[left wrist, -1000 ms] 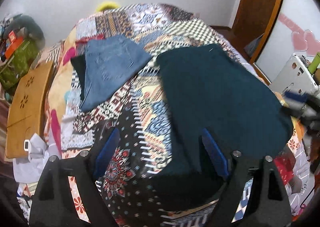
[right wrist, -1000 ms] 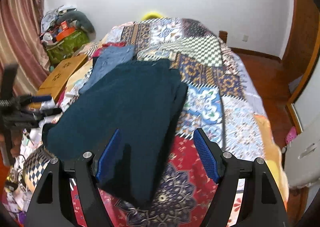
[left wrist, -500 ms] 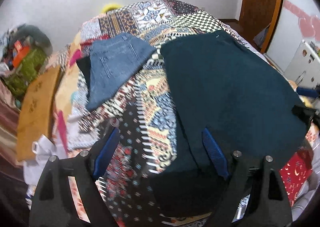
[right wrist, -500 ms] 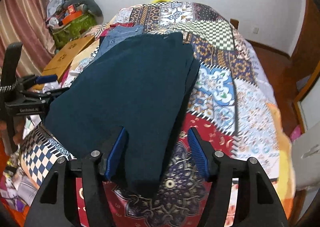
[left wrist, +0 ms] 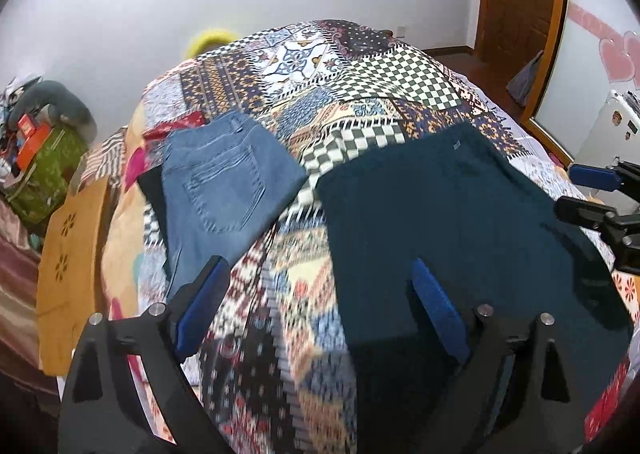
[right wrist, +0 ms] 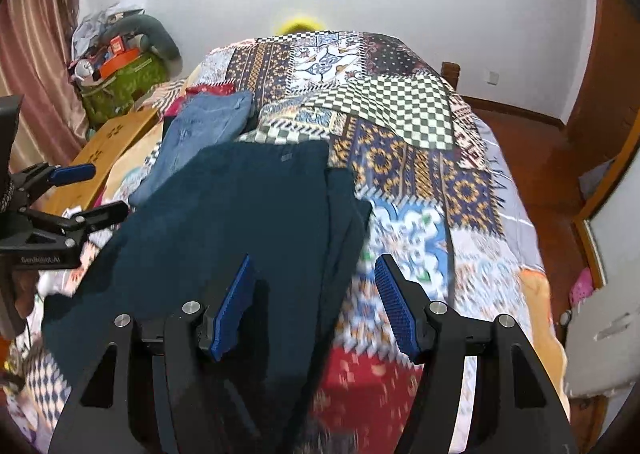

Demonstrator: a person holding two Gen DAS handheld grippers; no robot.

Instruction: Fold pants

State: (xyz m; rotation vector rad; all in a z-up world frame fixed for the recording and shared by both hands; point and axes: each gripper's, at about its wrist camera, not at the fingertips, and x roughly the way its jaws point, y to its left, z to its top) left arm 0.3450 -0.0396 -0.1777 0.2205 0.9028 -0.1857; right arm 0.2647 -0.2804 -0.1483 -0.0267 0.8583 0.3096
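Both tongs gape wide, holding nothing. The right gripper (right wrist: 314, 304) straddles the near right edge of the dark teal pants (right wrist: 224, 230); the left gripper (left wrist: 316, 314) sits off their left edge. The pants run lengthwise away across the quilt (right wrist: 420, 182).

Hidden, cropped and blurred parts

The dark teal pants (right wrist: 240, 222) run out of sight behind the right gripper (right wrist: 316, 300) at the lower edge, their near end unseen. The patchwork quilt (left wrist: 280, 294) is smeared by motion blur beside the left gripper (left wrist: 320, 294). Black cloth (left wrist: 154, 194) lies mostly hidden under the folded jeans (left wrist: 224, 190).
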